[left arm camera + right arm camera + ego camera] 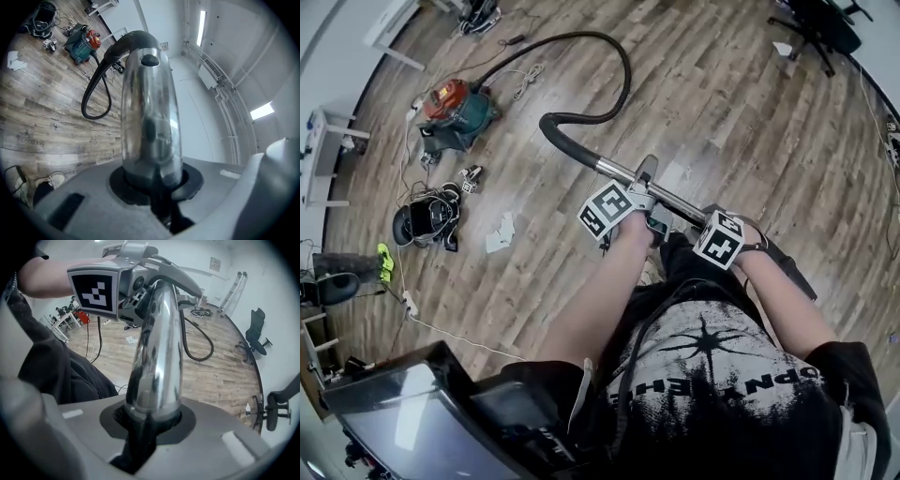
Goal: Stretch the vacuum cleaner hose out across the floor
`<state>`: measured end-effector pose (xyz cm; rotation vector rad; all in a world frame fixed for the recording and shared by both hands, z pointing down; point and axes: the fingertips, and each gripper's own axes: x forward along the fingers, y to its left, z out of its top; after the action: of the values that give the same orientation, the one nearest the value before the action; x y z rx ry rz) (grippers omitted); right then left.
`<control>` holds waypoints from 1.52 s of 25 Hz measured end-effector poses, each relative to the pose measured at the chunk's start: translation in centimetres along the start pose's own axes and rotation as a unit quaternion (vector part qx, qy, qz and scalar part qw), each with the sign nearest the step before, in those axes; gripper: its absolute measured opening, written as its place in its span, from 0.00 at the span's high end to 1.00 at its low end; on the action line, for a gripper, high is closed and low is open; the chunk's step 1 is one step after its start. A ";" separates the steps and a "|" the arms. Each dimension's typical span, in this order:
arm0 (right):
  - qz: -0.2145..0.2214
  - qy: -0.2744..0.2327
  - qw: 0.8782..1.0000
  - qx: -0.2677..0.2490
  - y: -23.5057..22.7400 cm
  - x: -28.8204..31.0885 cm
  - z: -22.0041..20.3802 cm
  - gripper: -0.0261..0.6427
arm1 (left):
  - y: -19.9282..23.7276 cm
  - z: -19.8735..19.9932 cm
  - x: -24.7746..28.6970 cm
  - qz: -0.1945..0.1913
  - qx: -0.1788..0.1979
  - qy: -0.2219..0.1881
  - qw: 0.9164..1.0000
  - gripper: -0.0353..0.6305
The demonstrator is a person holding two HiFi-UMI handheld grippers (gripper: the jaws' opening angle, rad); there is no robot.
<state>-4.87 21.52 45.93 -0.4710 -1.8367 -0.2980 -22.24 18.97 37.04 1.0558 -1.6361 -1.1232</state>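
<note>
Left gripper (639, 212) and right gripper (727, 236): jaws pinch chrome wand (615, 170), likely for a steady pull. Hose (624, 70) lies curved toward vacuum cleaner (455, 108), far left.

Open wood floor (731, 112) right of the hose (627, 75), vacuum cleaner (455, 111) and cable clutter (427, 220) crowding the left

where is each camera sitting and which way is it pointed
Head view: on the person's head, looking down at the floor; shows forearms, shirt, left gripper and right gripper shut on the tube.
Left gripper view: on the left gripper, looking along the tube to the hose and vacuum cleaner; its own jaws show.
Right gripper view: on the right gripper, looking along the tube at the left gripper; an arm and dark clothes show.
Shared: all three see tube and hose.
</note>
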 end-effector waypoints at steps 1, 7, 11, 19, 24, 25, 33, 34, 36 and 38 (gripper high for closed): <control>-0.005 0.004 1.000 -0.003 0.6 -0.4 -0.5 0.83 | -0.2 -0.6 -0.7 -0.005 -0.005 -0.002 1.000 0.86; -0.012 0.023 1.000 -0.012 3.9 -2.0 -3.4 0.83 | -0.9 -4.1 -3.7 -0.016 -0.021 -0.007 1.000 0.86; 0.001 0.028 0.999 -0.019 5.2 -3.6 -5.7 0.84 | -1.5 -6.5 -4.8 -0.012 -0.037 -0.017 0.999 0.86; 0.016 0.002 0.998 -0.061 3.6 -6.2 -13.5 0.83 | -4.2 -14.0 -3.0 -0.010 -0.018 -0.047 0.999 0.86; 0.030 -0.011 0.995 -0.092 2.7 -7.5 -18.4 0.83 | -5.3 -18.6 -2.1 -0.003 -0.019 -0.081 0.997 0.86; 0.035 -0.013 0.995 -0.097 2.7 -7.8 -19.2 0.83 | -5.5 -19.3 -2.1 0.002 -0.018 -0.087 0.996 0.86; 0.068 -0.039 0.992 -0.102 5.3 -8.3 -23.2 0.83 | -6.3 -23.9 -3.4 0.044 0.006 -0.095 0.995 0.86; 0.070 -0.042 0.991 -0.102 5.6 -8.3 -23.4 0.83 | -6.3 -24.2 -3.7 0.046 0.008 -0.095 0.994 0.86; 0.071 -0.043 0.991 -0.106 6.2 -8.5 -24.0 0.83 | -6.4 -24.9 -4.2 0.046 0.010 -0.100 0.994 0.86; 0.070 -0.040 0.990 -0.113 6.7 -8.7 -24.6 0.83 | -6.4 -25.5 -4.9 0.044 0.007 -0.107 0.993 0.86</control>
<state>21.33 15.43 45.08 -0.7761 -1.8453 -0.3976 4.34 16.32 35.62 0.8879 -1.8419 -1.1996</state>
